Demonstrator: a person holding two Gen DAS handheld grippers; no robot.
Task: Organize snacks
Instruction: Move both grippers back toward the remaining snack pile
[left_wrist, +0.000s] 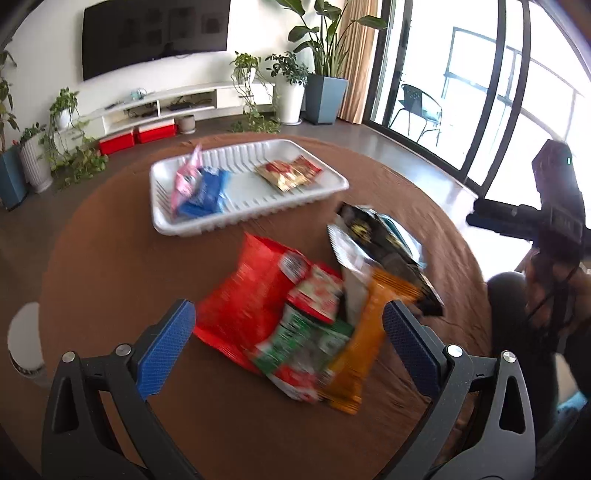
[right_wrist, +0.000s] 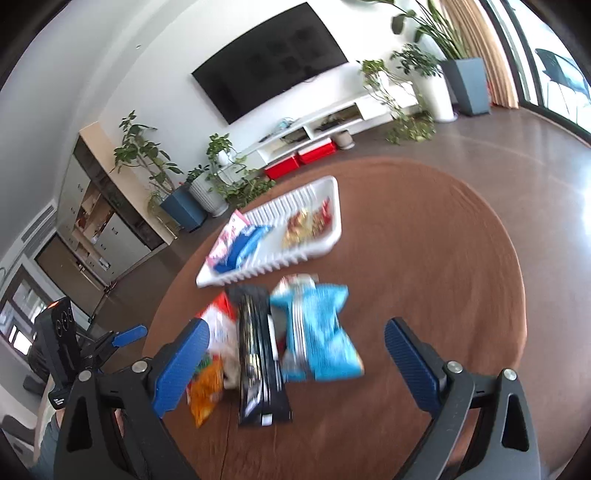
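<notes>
A white ribbed tray (left_wrist: 325, 195) (right_wrist: 321, 251) sits at the far side of the round brown table. It holds a pink packet (left_wrist: 184, 177), a blue packet (left_wrist: 207, 192) (right_wrist: 243, 243) and a gold-red packet (left_wrist: 288, 171) (right_wrist: 306, 225). Nearer, a loose pile lies on the table: a red bag (left_wrist: 243, 295), a green-red packet (left_wrist: 303, 343), an orange packet (left_wrist: 365, 343) (right_wrist: 205, 391), a black packet (left_wrist: 384, 243) (right_wrist: 255, 350) and a light-blue bag (right_wrist: 321, 332). My left gripper (left_wrist: 288, 332) is open above the pile. My right gripper (right_wrist: 295, 354) is open above it too, holding nothing.
The table (left_wrist: 110, 258) (right_wrist: 443, 258) has a brown cloth. The other gripper shows at the right edge of the left wrist view (left_wrist: 554, 206) and at the lower left of the right wrist view (right_wrist: 74, 350). Plants, a TV unit and a glass door stand beyond.
</notes>
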